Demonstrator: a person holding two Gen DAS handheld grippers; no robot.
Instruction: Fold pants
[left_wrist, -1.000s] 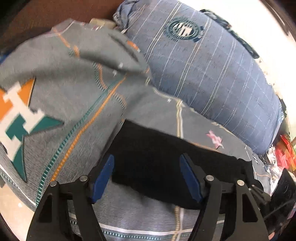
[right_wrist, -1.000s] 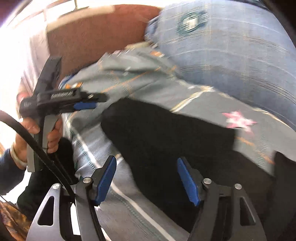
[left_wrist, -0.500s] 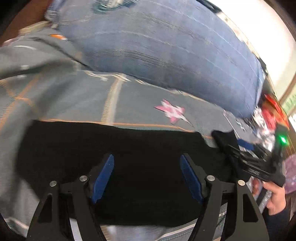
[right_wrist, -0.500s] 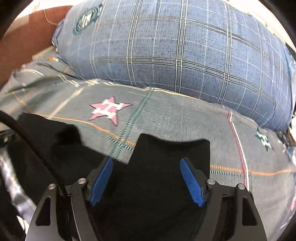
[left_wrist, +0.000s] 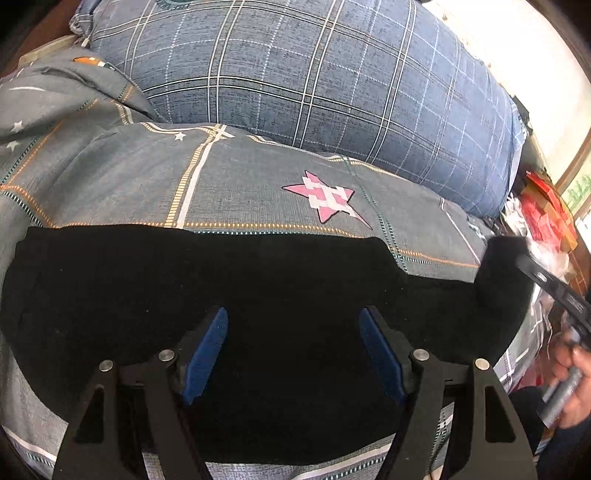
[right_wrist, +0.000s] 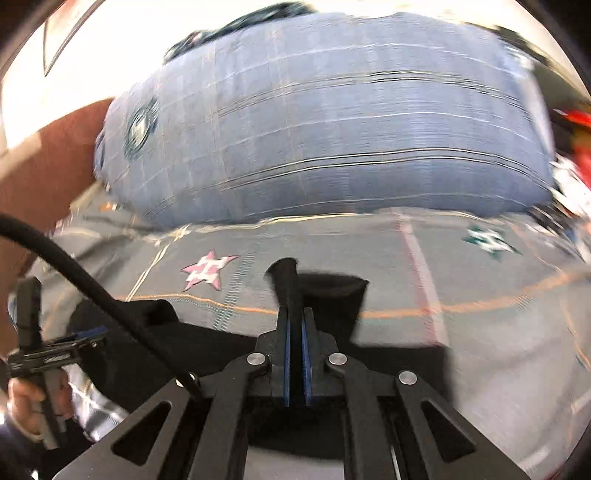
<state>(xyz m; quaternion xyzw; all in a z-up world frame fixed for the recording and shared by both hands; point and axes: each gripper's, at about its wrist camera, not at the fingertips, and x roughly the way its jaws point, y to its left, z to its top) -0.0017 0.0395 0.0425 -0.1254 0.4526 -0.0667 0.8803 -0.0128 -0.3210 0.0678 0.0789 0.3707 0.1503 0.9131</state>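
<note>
Black pants (left_wrist: 229, 280) lie flat across a grey patterned bedsheet (left_wrist: 258, 173). My left gripper (left_wrist: 293, 345) is open and empty, its blue pads hovering over the middle of the pants. My right gripper (right_wrist: 295, 354) is shut on the right end of the pants (right_wrist: 291, 284), and a pinched fold of black cloth sticks up between its blue pads. In the left wrist view the right gripper (left_wrist: 517, 254) holds that end (left_wrist: 498, 280) lifted at the far right. In the right wrist view the left gripper (right_wrist: 92, 334) shows at the far left, seen side-on.
A large blue plaid pillow (left_wrist: 314, 77) lies along the back of the bed. A pink star (left_wrist: 325, 197) marks the sheet just behind the pants. Red and white clutter (left_wrist: 543, 218) sits at the right. A brown headboard (right_wrist: 44, 162) stands at the left.
My right gripper has closed on the right end of the pants and lifted it. My left gripper stays open over the middle of the pants.
</note>
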